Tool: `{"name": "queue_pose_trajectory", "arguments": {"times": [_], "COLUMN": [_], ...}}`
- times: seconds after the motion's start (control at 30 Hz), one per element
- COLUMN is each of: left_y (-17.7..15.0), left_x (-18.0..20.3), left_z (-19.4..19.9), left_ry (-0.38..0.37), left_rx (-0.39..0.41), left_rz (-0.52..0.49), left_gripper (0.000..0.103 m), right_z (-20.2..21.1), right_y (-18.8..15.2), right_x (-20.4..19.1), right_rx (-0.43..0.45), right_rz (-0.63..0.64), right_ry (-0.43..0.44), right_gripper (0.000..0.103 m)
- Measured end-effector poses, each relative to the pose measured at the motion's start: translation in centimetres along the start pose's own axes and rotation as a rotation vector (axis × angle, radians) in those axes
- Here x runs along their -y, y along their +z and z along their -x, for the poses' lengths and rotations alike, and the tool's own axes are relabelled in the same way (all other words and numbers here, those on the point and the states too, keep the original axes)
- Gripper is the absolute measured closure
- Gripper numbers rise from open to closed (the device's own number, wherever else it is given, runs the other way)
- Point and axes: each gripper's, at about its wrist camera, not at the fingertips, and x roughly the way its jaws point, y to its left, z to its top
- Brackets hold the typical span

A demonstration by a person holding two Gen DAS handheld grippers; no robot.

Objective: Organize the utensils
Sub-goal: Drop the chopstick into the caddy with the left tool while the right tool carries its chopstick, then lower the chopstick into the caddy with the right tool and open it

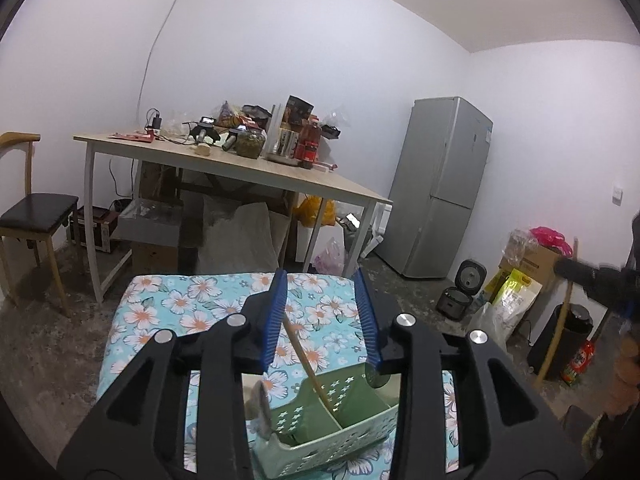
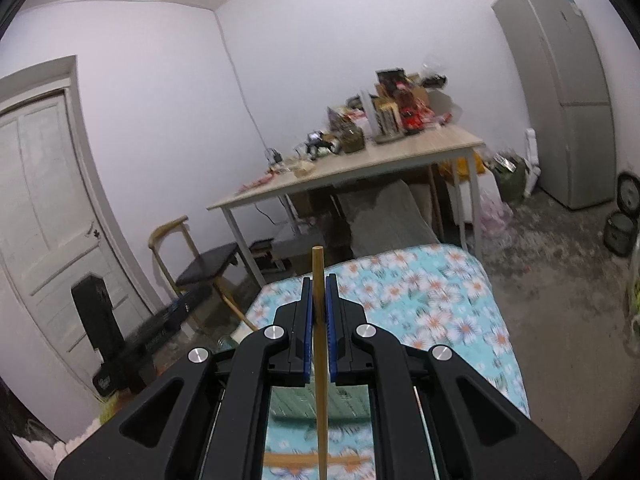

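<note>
In the left wrist view my left gripper (image 1: 320,300) is open and empty above a pale green perforated utensil caddy (image 1: 320,428) on a floral cloth (image 1: 192,304). A wooden chopstick (image 1: 308,360) leans in the caddy, and a metal spoon (image 1: 262,412) rests at its left end. In the right wrist view my right gripper (image 2: 319,304) is shut on an upright wooden chopstick (image 2: 319,344). The green caddy (image 2: 320,400) lies below it, and another wooden stick (image 2: 312,460) lies across the cloth.
A wooden table (image 1: 256,168) loaded with clutter stands beyond the cloth, with boxes and bags under it. A chair (image 1: 32,216) is at the left, a grey fridge (image 1: 444,188) at the right, a rice cooker (image 1: 460,292) on the floor, a door (image 2: 44,216) at left.
</note>
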Motion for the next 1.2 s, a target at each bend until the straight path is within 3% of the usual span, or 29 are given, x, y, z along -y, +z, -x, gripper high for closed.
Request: {"name": "queue_pose_trajectory", "arguments": {"times": [0.37, 0.67, 0.9, 1.03, 1.13, 1.17, 1.2], "left_y": [-2.0, -6.5, -8.5, -8.9, -8.8, -8.8, -8.8], "left_x": [-3.1, -6.3, -8.3, -9.1, -9.2, -9.2, -9.3], "left_z": [6.0, 7.7, 7.8, 7.9, 7.7, 7.7, 7.7], "left_ry": [0.047, 0.099, 0.12, 0.124, 0.127, 0.127, 0.127], "left_rx": [0.022, -0.078, -0.114, -0.12, -0.123, -0.124, -0.124], "left_rz": [0.052, 0.114, 0.152, 0.168, 0.169, 0.169, 0.169], "left_gripper": [0.066, 0.065, 0.065, 0.065, 0.065, 0.065, 0.065], "right_z": [-1.9, -6.5, -11.9, -14.7, -15.1, -15.0, -14.4], "right_y": [4.7, 5.5, 2.8, 0.6, -0.3, -0.3, -0.1], "right_x": [-5.7, -9.9, -11.5, -11.4, -11.0, -10.8, -10.3], "right_rx": [0.124, 0.16, 0.101, -0.013, -0.057, -0.057, -0.045], "right_rz": [0.118, 0.267, 0.431, 0.489, 0.499, 0.488, 0.464], "right_ry": [0.093, 0.103, 0.022, -0.005, -0.022, -0.023, -0.019], "right_gripper": [0.097, 0.097, 0.097, 0.096, 0.084, 0.07, 0.064]}}
